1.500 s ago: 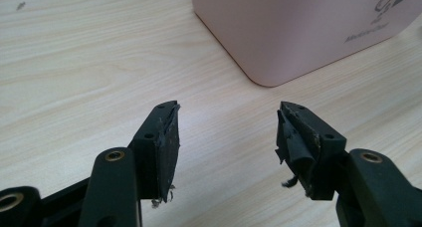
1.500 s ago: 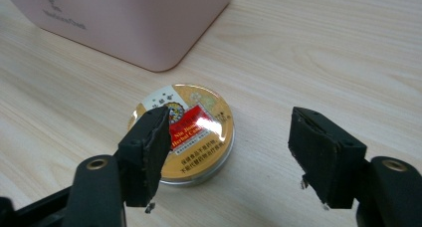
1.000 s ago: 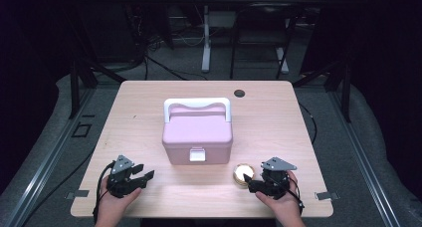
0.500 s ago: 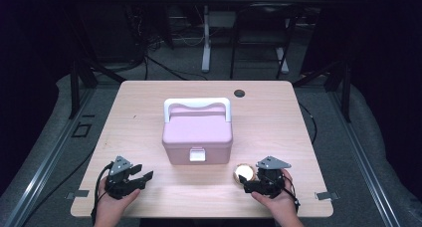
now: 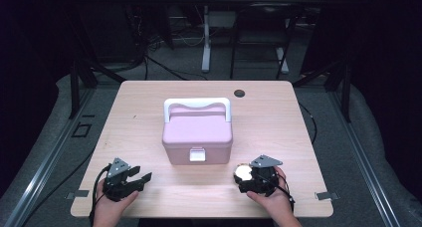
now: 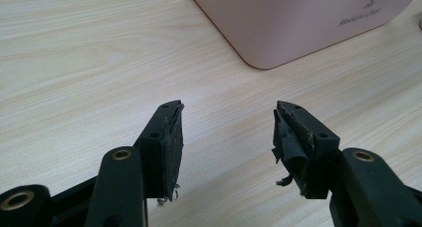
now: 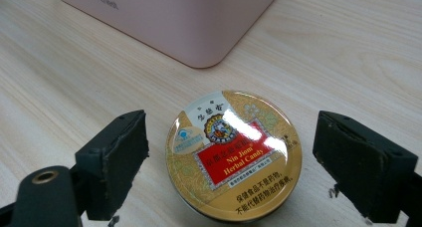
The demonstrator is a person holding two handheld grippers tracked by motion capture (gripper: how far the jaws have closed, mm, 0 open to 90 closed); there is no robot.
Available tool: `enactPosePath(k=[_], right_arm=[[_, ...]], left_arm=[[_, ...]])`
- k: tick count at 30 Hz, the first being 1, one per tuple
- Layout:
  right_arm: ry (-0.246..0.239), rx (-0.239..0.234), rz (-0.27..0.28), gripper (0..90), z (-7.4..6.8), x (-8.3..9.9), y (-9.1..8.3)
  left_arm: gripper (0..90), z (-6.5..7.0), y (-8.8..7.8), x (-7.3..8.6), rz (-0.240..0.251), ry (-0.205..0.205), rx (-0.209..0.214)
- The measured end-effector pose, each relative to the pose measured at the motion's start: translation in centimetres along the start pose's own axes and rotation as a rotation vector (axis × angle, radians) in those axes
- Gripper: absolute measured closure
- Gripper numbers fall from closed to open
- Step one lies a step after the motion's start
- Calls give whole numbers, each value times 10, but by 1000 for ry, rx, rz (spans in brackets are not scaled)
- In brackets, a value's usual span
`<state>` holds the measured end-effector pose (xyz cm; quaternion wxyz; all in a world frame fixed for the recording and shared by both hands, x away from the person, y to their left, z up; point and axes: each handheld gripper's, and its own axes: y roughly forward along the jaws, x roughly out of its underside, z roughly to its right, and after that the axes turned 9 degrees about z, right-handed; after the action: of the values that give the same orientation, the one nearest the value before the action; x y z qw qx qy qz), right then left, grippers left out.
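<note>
The right gripper [image 7: 231, 162] is straddling a round candy tin [image 7: 234, 155] lying on the bench [image 5: 278, 117] beside a pink box [image 5: 197, 132]; its fingers have just been opening wide, likely readying a grasp; the left gripper [image 6: 226, 132] is waiting, fingers apart, empty.

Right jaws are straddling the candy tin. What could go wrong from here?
1. The round gold candy tin lies flat with a glossy lid; the open right gripper has gaps on both sides, so an off-centre close may push it sideways rather than clamp it.
2. The pink plastic medicine chest sits close behind; a nudged tin could slide against its corner.
3. The chest's white latch looks shut, so stowing needs opening first.
</note>
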<state>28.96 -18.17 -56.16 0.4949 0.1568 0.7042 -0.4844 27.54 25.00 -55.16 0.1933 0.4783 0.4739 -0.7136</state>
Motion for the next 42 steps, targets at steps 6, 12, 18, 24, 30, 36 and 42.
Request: enactPosePath(k=[6,12,18,24,30,36,42], right_arm=[[-4,8,-22,141,1,0,7],[-3,8,-41,159,2,2,11],[-11,5,-57,173,2,3,14],[-16,-1,-63,190,2,3,15],[-7,-4,-67,190,3,3,15],[8,0,-61,198,5,2,13],[12,12,-60,199,8,2,12]], left_arm=[[455,-1,-2,1,3,-3,-3],[454,-2,-3,1,8,-16,-10],[454,-2,-3,1,11,-15,-11],[454,-3,-4,1,13,-12,-14],[452,-5,-5,1,18,-26,-21],[452,-4,-5,1,16,-25,-21],[452,-4,-3,1,16,-24,-19]])
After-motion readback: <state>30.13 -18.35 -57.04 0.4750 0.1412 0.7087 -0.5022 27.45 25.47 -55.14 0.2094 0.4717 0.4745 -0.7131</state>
